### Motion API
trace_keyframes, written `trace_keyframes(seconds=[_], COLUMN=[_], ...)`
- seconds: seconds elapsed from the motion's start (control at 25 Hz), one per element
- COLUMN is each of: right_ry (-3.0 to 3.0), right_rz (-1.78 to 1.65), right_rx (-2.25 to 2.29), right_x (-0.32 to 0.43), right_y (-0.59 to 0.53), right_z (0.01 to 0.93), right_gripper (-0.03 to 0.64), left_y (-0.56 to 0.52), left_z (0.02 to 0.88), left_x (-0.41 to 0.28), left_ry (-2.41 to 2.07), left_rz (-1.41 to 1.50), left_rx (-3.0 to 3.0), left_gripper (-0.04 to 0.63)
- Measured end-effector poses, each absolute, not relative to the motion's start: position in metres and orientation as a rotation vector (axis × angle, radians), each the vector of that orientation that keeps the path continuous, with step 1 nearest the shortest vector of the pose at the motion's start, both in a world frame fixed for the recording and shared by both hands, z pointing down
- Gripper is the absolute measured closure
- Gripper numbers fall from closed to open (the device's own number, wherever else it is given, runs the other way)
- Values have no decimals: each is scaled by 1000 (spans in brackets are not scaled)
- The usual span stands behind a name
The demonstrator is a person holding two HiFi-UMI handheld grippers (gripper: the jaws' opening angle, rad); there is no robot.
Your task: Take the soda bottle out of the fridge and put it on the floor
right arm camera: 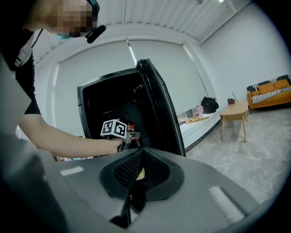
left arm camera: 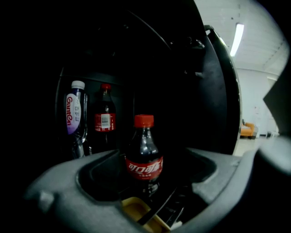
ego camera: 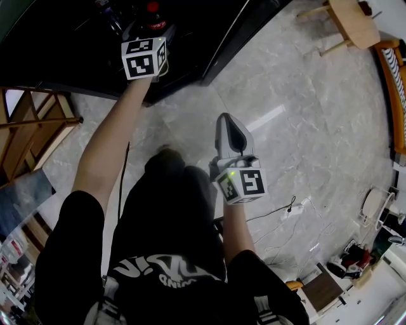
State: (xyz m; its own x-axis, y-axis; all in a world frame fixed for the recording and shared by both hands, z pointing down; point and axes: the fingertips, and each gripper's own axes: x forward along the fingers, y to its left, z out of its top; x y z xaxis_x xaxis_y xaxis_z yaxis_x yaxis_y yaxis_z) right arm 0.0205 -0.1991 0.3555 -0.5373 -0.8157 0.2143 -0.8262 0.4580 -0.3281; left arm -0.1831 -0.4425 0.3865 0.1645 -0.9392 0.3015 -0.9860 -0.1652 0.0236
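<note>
A small cola bottle (left arm camera: 144,159) with a red cap and red label stands upright in the dark fridge (ego camera: 76,38). My left gripper (left arm camera: 145,175) reaches into the fridge with its jaws spread wide, one on each side of the bottle, and a gap shows between each jaw and the bottle. In the head view the bottle's red cap (ego camera: 152,7) shows just beyond the left gripper's marker cube (ego camera: 144,57). My right gripper (ego camera: 226,122) hangs over the marble floor (ego camera: 285,95) outside the fridge, its jaws together and nothing in them.
Behind the cola stand a second cola bottle (left arm camera: 105,119) and a clear water bottle (left arm camera: 75,111). The black fridge door (right arm camera: 159,113) hangs open on the right. A wooden table (ego camera: 352,22), a sofa (ego camera: 396,82), a wooden frame (ego camera: 38,127) and a floor cable (ego camera: 292,212) surround the area.
</note>
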Motion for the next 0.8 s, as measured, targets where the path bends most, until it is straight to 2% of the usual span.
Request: trace_keyframes(seconds=[0.32, 0.56, 0.8], right_ry=[-2646, -2622, -2590], right_rz=[632, 662, 690], right_rx=[1484, 1504, 1536], right_x=[18, 21, 23], right_y=[-203, -201, -196], right_z=[362, 367, 374], right_gripper=[617, 617, 617], left_y=[-459, -465, -460], left_z=[401, 403, 403], left_x=[-190, -193, -190], left_ry=[-1866, -1838, -1825], left_rz=[385, 423, 430], left_rx=[2214, 2242, 2276], left_gripper=[221, 299, 302])
